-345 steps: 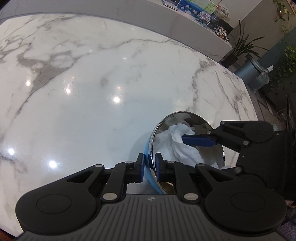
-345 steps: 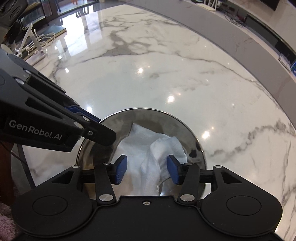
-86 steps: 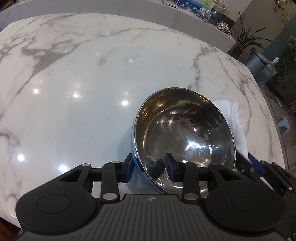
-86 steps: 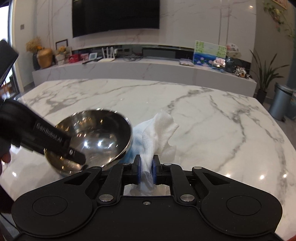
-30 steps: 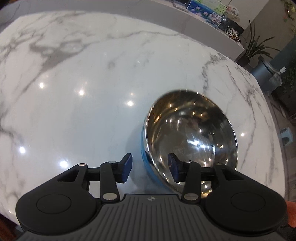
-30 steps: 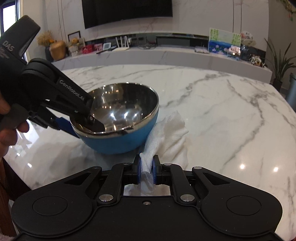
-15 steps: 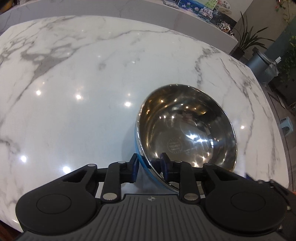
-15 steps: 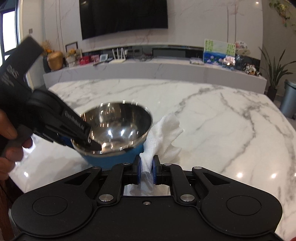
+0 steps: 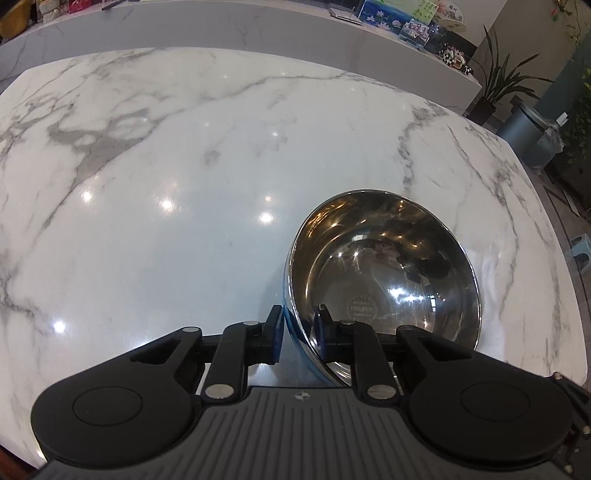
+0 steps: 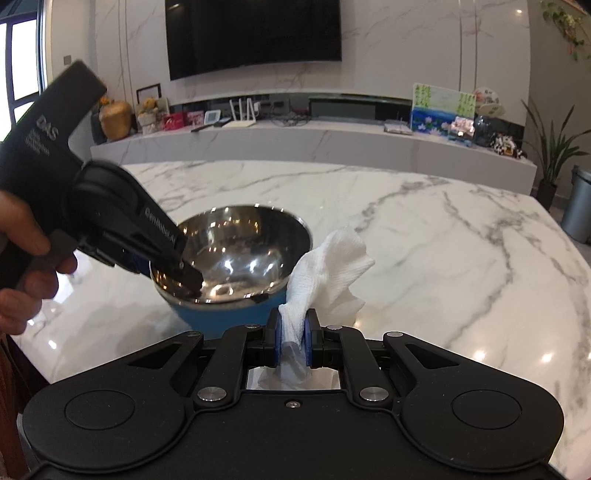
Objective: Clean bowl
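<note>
On the marble table [image 9: 184, 184], the left gripper [image 9: 298, 334] clamps the bowl [image 9: 384, 273] rim, steadying it, while the right gripper [image 10: 292, 338] pinches a paper towel [image 10: 328, 262] beside it, wipe-ready.

Left gripper [image 9: 298, 332] pinches near rim of bowl [image 9: 384, 273]: one pad outside on blue wall, one inside on steel. Bowl tilted, over marble table [image 9: 166, 177]. Beyond bowl: shelf [image 9: 229, 26], potted plant [image 9: 496, 88].

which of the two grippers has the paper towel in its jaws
The right gripper: its jaws pinch the white paper towel. The left gripper instead clamps the rim of the steel bowl.
</note>
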`<action>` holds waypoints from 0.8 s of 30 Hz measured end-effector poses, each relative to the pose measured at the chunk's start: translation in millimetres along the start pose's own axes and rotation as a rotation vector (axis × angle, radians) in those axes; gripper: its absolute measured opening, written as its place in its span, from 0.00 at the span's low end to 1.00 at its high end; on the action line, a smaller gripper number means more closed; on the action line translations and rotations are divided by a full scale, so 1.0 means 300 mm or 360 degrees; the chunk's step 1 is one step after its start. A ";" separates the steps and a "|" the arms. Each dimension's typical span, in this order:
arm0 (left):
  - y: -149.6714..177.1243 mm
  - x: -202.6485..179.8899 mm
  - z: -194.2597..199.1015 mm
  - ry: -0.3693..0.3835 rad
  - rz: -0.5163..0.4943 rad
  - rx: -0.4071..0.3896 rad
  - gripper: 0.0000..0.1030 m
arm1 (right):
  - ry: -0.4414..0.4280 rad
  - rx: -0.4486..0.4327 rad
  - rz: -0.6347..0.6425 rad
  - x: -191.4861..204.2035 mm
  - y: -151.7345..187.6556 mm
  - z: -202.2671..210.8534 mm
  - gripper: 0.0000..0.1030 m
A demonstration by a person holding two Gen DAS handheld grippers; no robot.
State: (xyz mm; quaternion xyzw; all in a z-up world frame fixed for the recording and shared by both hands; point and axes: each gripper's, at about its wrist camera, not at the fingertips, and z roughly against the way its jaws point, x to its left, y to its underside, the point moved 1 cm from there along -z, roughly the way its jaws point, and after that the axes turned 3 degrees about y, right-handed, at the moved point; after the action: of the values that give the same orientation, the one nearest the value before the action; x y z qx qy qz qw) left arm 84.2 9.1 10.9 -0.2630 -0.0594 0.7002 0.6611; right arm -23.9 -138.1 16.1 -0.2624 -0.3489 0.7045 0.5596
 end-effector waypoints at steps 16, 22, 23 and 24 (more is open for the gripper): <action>0.045 0.002 -0.003 0.0068 -0.0015 0.0039 0.27 | -0.0054 0.0085 0.0067 -0.006 0.007 -0.051 0.10; 0.032 0.018 -0.001 0.0090 -0.0070 0.0056 0.23 | -0.0104 0.0056 0.0126 -0.041 -0.018 -0.058 0.10; 0.028 0.021 0.000 0.0088 -0.0079 0.0059 0.22 | -0.0117 0.0039 0.0143 -0.054 -0.030 -0.057 0.10; 0.024 0.022 0.002 0.0079 -0.0087 0.0057 0.21 | -0.0122 0.0024 0.0154 -0.068 -0.045 -0.056 0.10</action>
State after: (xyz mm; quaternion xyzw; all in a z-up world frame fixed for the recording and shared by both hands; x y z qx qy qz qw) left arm 77.8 14.8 6.3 -0.2668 -0.0376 0.6761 0.6857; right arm 1.9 -152.9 15.7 -0.2476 -0.3515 0.7429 0.5131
